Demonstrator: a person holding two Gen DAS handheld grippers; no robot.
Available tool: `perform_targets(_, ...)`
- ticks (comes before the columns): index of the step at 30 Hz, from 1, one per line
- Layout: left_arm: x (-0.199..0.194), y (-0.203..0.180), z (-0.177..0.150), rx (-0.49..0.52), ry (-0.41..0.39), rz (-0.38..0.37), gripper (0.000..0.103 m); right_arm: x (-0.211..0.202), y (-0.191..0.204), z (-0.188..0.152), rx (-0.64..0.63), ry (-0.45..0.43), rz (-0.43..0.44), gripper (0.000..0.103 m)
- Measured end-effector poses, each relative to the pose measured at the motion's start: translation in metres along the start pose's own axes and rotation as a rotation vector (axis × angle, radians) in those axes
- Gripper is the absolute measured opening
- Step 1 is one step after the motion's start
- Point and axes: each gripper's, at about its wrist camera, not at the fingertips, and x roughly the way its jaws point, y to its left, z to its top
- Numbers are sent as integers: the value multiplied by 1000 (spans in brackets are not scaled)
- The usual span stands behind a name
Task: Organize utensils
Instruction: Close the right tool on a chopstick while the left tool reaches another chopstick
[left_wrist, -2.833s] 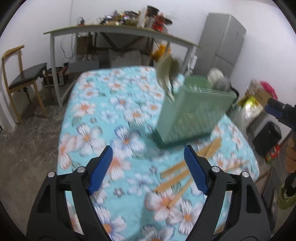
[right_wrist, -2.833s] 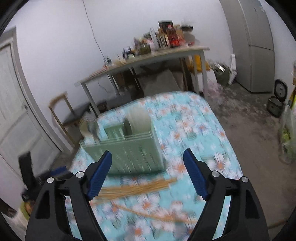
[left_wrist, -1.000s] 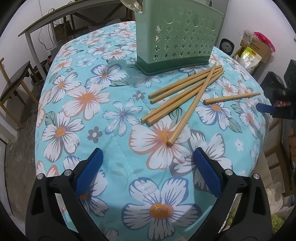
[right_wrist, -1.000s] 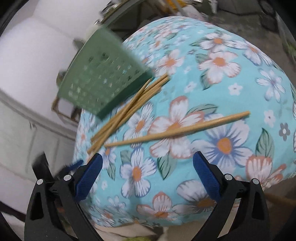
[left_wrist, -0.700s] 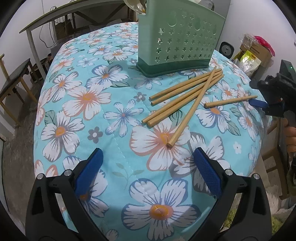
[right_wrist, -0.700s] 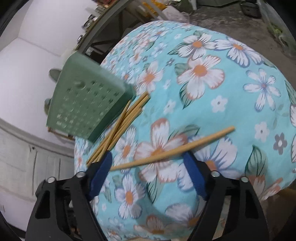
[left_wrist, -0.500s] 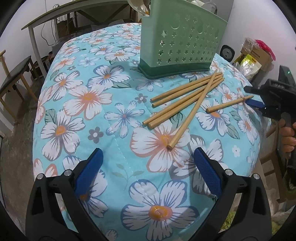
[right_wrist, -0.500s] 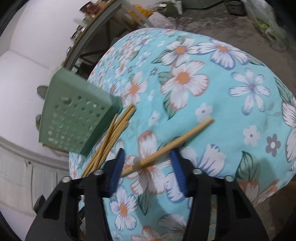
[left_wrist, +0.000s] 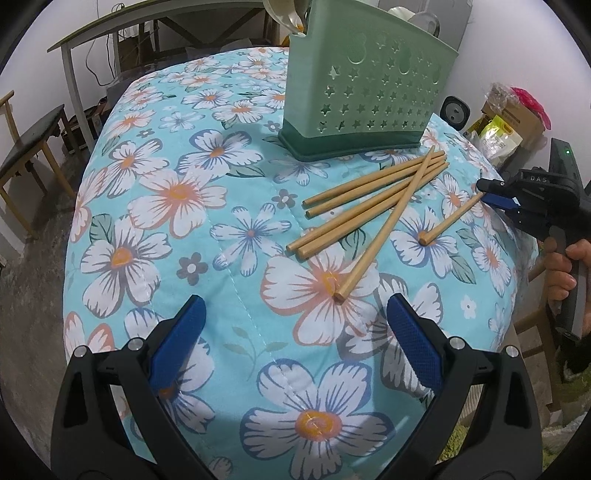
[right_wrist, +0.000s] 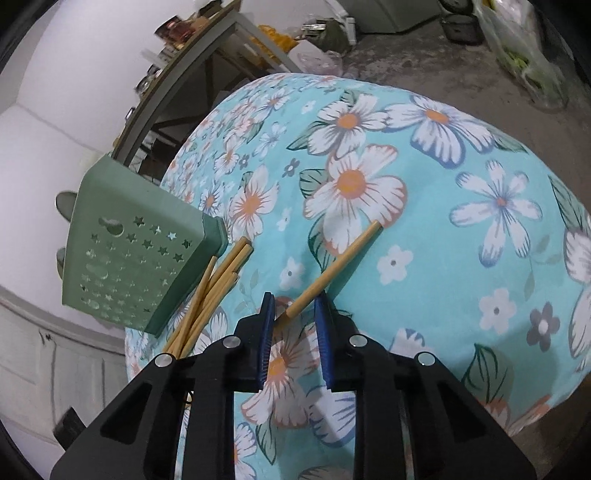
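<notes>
My right gripper (right_wrist: 293, 310) has just been closing; its fingers are narrow around the near end of one chopstick (right_wrist: 334, 271), but I cannot tell if they press it. That stick lies alone on the flowery surface (left_wrist: 166, 192). The other chopsticks (left_wrist: 373, 201) lie beside the green holder (left_wrist: 365, 92). My left gripper (left_wrist: 295, 317) has wide, empty fingers.

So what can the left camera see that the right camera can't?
Only the left wrist view shows the open left gripper, the person's hand and a chair.

Only the right wrist view shows, up close, the right gripper with its jaws just closing around the end of the lone chopstick.

Both show the green holder, the chopstick pile and the flowery cloth.
</notes>
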Motion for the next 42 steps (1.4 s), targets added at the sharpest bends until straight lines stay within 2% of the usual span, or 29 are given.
perform_targets(5, -13, -1, 3, 2, -37, -20, 95, 4, 5, 9, -61, 30, 7, 22)
perform_targets(11, -40, -19, 14, 85, -168, -42, 95, 7, 7, 9, -78, 28, 16, 22)
perform_targets(15, -40, -37, 27, 133, -195, -53, 95, 7, 3, 8, -79, 27, 26, 22)
perform_targets(16, -39, -45, 31, 154, -203, -58, 93, 7, 3, 8, -80, 27, 30, 22)
perform_targets(19, -32, -63, 40, 209, -214, -65, 79, 7, 1, 8, -81, 28, 38, 23)
perform_targets(21, -26, -73, 47, 247, -210, -67, 73, 7, 1, 8, -82, 29, 41, 23)
perform_targets(23, -18, -82, 55, 273, -196, -76, 62, 7, 0, 7, -83, 29, 46, 23)
perform_targets(26, -7, -94, 67, 311, -174, -113, 51, 6, 0, 7, -88, 29, 52, 23)
perform_targets(32, 16, -112, 86, 363, -132, -164, 35, 6, -3, 8, -87, 32, 68, 23)
perform_targets(38, 42, -122, 92, 395, -65, -173, 28, 6, -7, 9, -84, 39, 86, 23)
perform_targets(42, 56, -124, 94, 399, -26, -160, 28, 6, -11, 11, -73, 45, 105, 22)
